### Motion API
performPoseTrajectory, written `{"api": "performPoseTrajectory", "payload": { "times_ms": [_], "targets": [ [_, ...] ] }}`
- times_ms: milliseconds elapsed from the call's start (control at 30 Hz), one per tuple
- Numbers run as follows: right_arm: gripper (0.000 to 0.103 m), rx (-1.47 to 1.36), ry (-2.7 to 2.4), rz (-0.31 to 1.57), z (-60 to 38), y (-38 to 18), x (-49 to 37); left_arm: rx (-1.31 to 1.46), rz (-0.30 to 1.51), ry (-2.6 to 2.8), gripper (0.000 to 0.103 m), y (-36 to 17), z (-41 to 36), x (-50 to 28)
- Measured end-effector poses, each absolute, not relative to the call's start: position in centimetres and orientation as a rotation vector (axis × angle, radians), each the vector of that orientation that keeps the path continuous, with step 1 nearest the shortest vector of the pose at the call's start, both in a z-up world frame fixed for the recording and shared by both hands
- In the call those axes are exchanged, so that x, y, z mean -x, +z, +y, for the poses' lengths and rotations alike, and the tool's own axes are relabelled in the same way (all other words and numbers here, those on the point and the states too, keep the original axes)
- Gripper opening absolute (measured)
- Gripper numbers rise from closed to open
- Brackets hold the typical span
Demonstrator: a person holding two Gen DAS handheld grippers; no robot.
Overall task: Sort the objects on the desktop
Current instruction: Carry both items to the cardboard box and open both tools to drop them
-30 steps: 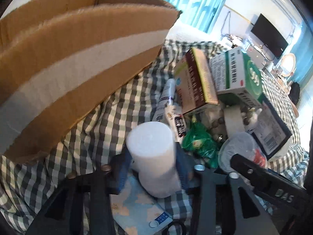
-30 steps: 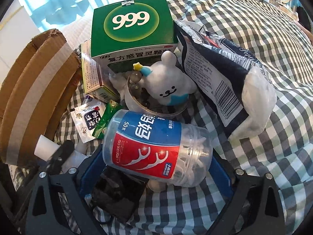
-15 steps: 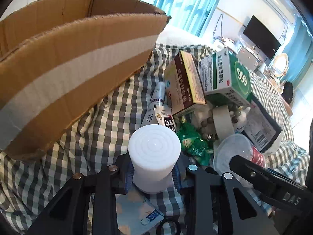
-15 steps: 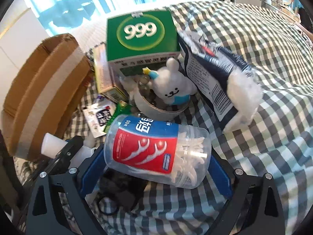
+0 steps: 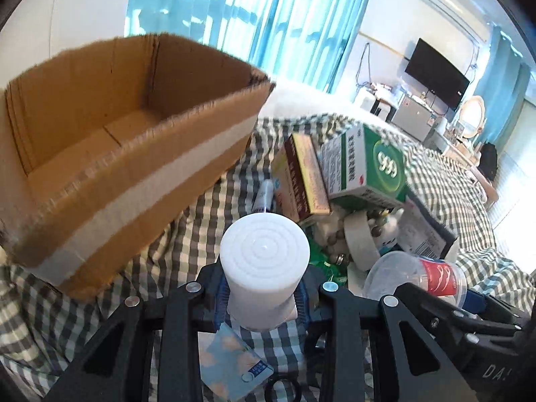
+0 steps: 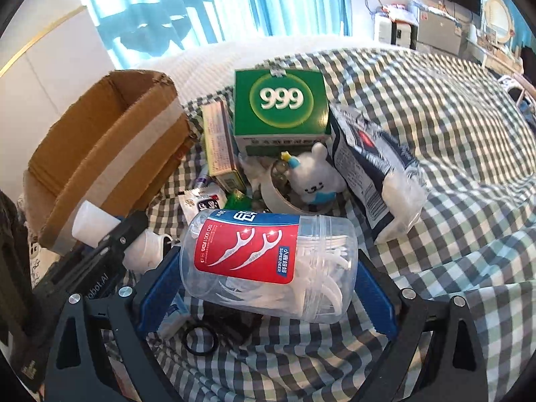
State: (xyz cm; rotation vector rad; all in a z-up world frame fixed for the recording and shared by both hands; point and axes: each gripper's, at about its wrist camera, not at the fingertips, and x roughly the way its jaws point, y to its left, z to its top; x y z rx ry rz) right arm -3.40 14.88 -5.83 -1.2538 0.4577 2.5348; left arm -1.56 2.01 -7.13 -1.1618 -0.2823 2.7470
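The white bottle (image 5: 264,261) sits pinched between the blue pads of the left tool (image 5: 263,296), its ribbed cap facing the camera, lifted clear of the checked bedspread (image 5: 187,244). Ahead and to the left of that tool stands an open cardboard box (image 5: 110,167) banded with pale tape. The right tool (image 6: 268,284) is closed on a clear floss-pick jar (image 6: 268,261) with a red and blue label, lying crosswise between its pads. Beyond the jar lies a heap: a green 999 box (image 6: 281,104), a white bear toy (image 6: 316,177), a roll of tape (image 6: 278,197) and a dark bag of white picks (image 6: 372,174). The surface is a bed with a rumpled green-and-white cloth. At the far side hang blue curtains (image 5: 254,13); a wall television (image 5: 435,73) and an air conditioner (image 5: 449,3) show to the right.
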Motion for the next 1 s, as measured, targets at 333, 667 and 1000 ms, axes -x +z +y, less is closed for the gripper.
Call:
{"api": "performPoseTrajectory", "payload": {
  "times_ms": [333, 667, 1000],
  "targets": [
    [0.095, 1.130, 2.574, 0.479, 13.4, -1.8, 1.6, 1.042, -0.345, 2.806, 0.033, -3.5, -0.3, 0.5],
    [0.095, 1.075, 2.654, 0.524, 10.2, 1.3, 2.8, 0.909, -0.442, 2.834, 0.033, 0.6, -3.4, -0.8],
    [0.095, 1.062, 2.789, 0.579, 6.3, 5.0, 7.4, 0.766, -0.523, 2.890, 0.033, 6.6, -9.3, -0.2]
  ]
}}
